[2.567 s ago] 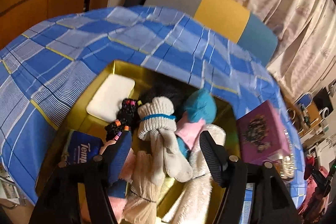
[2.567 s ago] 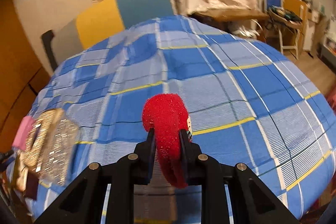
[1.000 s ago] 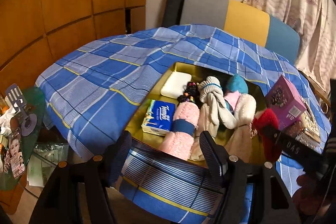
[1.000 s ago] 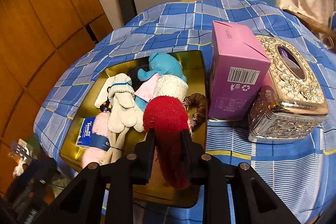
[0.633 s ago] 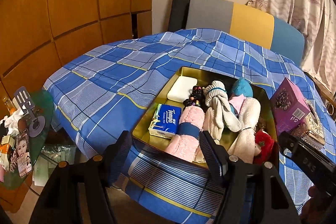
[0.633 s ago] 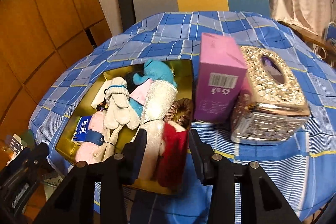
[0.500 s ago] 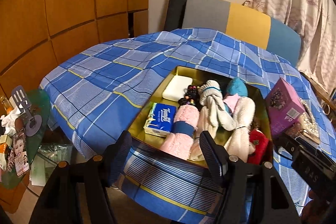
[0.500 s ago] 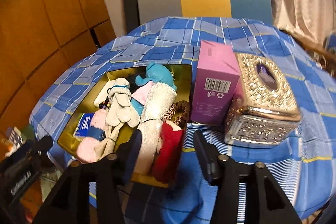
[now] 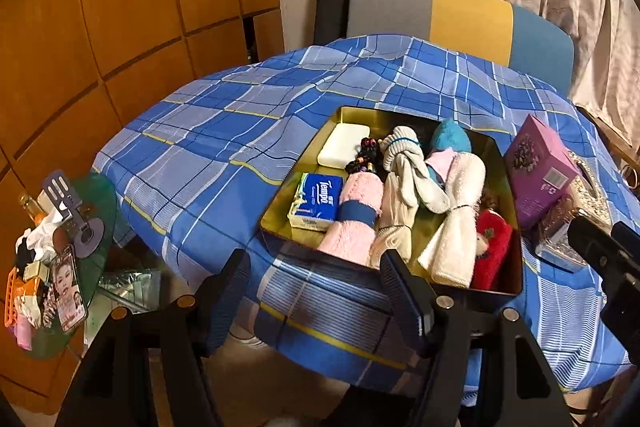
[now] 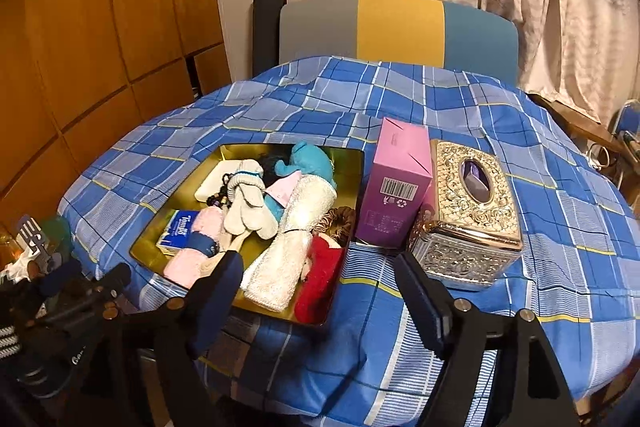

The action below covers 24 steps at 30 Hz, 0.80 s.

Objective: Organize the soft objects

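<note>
A gold tray [image 9: 505,163] [image 10: 352,171] sits on the blue plaid table and holds soft items side by side. A red plush [image 9: 493,250] [image 10: 320,277] lies at its right end, next to a white rolled towel [image 9: 456,227] [image 10: 294,251]. Also in the tray are a pink towel roll [image 9: 354,219], white gloves [image 9: 408,175], a teal plush [image 9: 450,139], a tissue pack [image 9: 318,201] and a brown scrunchie [image 10: 340,221]. My left gripper [image 9: 314,297] is open and empty, back from the tray's near edge. My right gripper [image 10: 318,301] is open and empty, above the tray's near right corner.
A purple box [image 9: 538,171] [image 10: 398,187] and an ornate metal tissue box [image 10: 468,211] stand right of the tray. A grey, yellow and blue chair [image 10: 400,31] is behind the table. A glass side table [image 9: 60,259] with clutter is at the lower left. Wooden panels line the left wall.
My right gripper carried the red plush to the tray, opened and let it go at the tray's right end, then drew back. My left gripper also pulled back from the tray.
</note>
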Each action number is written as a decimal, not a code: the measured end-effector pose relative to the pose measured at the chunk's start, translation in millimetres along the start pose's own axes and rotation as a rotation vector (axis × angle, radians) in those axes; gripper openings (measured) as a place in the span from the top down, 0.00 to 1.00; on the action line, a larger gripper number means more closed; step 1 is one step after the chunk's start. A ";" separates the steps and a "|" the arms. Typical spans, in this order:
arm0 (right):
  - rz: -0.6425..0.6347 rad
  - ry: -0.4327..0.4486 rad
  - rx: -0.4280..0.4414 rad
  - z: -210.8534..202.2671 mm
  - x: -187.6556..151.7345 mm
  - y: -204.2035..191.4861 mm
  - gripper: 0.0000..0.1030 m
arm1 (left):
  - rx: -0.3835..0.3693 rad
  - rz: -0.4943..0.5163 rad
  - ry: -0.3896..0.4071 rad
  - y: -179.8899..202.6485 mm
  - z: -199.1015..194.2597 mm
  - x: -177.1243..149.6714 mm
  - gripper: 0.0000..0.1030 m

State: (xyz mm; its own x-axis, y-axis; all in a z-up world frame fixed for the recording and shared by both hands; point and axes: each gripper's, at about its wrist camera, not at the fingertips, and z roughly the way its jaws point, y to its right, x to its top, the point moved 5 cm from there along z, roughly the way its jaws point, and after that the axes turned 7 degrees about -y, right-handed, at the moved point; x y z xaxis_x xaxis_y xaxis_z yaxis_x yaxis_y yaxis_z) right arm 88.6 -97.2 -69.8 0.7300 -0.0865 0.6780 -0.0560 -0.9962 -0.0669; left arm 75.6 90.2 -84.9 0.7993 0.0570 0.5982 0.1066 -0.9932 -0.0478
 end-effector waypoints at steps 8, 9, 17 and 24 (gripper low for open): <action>-0.001 0.051 -0.049 -31.0 -3.8 -1.2 0.12 | 0.000 -0.018 0.025 -2.7 -25.2 -5.8 0.34; 0.003 0.058 -0.058 -35.3 -4.8 -0.3 0.11 | -0.004 -0.018 0.027 -2.1 -28.2 -6.3 0.34; 0.033 0.080 -0.114 -56.6 -11.5 4.5 0.01 | -0.020 0.013 0.050 4.5 -50.1 -11.5 0.34; 0.070 0.081 -0.162 -64.8 -15.4 12.8 0.00 | -0.048 0.012 0.070 3.4 -68.3 -12.2 0.34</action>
State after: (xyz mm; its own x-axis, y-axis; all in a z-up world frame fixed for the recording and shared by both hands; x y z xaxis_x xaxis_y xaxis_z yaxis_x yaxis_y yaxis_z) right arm 32.6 -109.3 -33.6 0.6637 -0.1496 0.7329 -0.2185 -0.9758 -0.0012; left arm 25.8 79.1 -37.8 0.7571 0.0395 0.6521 0.0673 -0.9976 -0.0177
